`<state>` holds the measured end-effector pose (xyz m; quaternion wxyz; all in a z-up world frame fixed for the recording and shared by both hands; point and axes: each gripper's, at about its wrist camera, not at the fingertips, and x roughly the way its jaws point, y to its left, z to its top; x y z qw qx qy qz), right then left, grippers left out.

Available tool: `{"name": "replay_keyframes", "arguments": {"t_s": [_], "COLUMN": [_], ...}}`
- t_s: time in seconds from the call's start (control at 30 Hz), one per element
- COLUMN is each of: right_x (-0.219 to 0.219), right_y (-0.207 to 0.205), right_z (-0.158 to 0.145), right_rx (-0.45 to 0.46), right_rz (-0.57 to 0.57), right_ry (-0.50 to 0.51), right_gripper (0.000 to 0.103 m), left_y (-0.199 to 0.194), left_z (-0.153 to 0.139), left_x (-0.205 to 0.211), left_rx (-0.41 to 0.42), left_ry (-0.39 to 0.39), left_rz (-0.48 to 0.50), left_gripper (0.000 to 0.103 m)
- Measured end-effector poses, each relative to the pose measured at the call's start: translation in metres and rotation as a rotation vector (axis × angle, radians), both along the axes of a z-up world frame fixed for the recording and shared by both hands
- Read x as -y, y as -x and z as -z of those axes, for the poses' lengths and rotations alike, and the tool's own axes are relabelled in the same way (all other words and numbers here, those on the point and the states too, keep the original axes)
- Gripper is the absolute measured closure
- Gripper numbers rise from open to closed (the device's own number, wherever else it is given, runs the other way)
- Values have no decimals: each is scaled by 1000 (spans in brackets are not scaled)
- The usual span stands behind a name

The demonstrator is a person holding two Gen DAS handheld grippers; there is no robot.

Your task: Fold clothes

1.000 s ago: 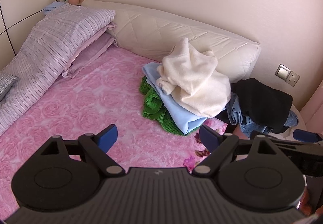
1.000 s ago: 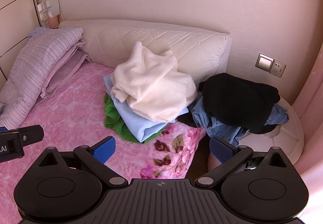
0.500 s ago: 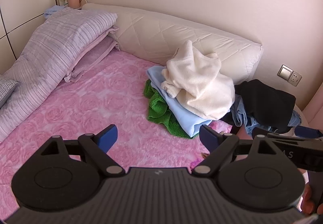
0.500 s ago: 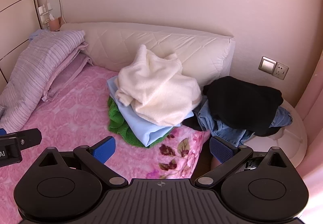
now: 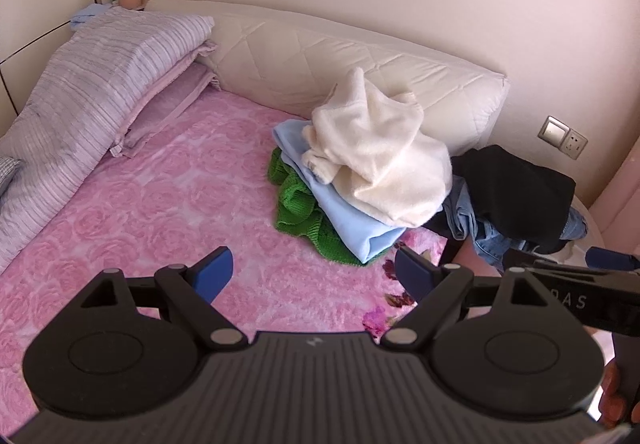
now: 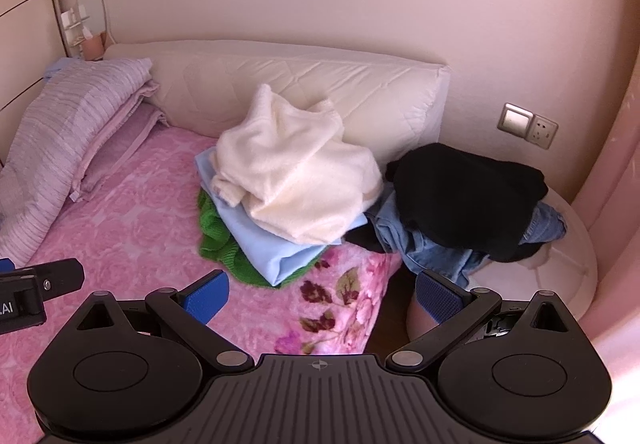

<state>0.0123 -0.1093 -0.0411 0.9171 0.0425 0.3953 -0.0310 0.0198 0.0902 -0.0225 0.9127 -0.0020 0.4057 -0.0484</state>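
Left gripper [image 5: 310, 274]: jaws spread wide, nothing between the blue ribbed pads [image 5: 212, 276], poised above the bed w/ no contact. Right gripper [image 6: 322, 298]: same config., jaws parted, empty; its body is matte black plastic w/ round pivot discs and a grooved centre plate. Bed cover [image 5: 160, 203]: pink plush, embossed rose pattern, darker floral print at the corner nearest the right gripper. Clothes pile [image 6: 280, 203] sits at the far right part of the bed, against the headboard [image 5: 340, 71], which is cream, quilted in diamonds, padded. Pile, top to bottom: cream fleece garment [image 6: 296, 171], fuzzy, crumpled, peaked at the top; light blue garment [image 6: 272, 248], smooth fabric, folded flat w/ a clean edge; green knit [image 6: 218, 236], coarse ribbed texture, bunched, sticking out on the left. Just right of the pile, off the mattress: black garment [image 6: 468, 199], soft, mounded, over crumpled blue denim [image 6: 432, 252], both on a round white stool [image 6: 568, 264]. Lilac striped pillows [image 5: 100, 83], stacked, lie at the left of the bed. Wall switch and socket plate [image 6: 528, 123] to the right of the headboard.
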Motion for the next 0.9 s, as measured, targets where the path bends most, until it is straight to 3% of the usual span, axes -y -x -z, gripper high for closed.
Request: {"name": "replay_keyframes", "arguments": {"t_s": [0.9], "right_x": [24], "right_y": [-46], "right_z": [13], "right_rx": [-23], "right_rz": [50], "right_ry": [-12], "right_gripper": [0], "left_y": [-59], "left_z": [28], "left_x": [16], "left_rx": [-58], "left_ry": [23], "left_rz": [72], "left_gripper": [17]}}
